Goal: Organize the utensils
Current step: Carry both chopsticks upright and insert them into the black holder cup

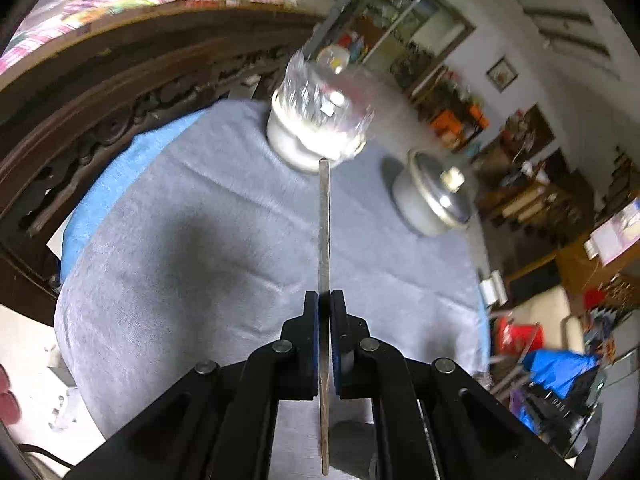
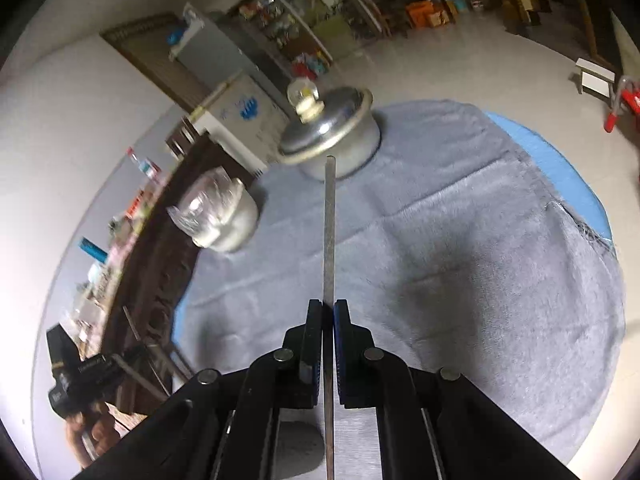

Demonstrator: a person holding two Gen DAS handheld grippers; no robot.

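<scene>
Grey cloth (image 1: 200,240) covers round table; left gripper (image 1: 325,344), right gripper (image 2: 328,352) each pinch flat metal utensil.

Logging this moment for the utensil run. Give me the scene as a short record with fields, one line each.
left gripper: shut on a flat metal utensil, seen edge-on, its tip towards the clear-topped pot
right gripper: shut on a thin metal utensil, its tip towards the lidded pot
surface: round table under a grey cloth
clear-topped pot: on the cloth, crinkled transparent cover on top
lidded pot: on the cloth, metal lid with a pale knob
utensil type: cannot tell, only the thin edges show
</scene>
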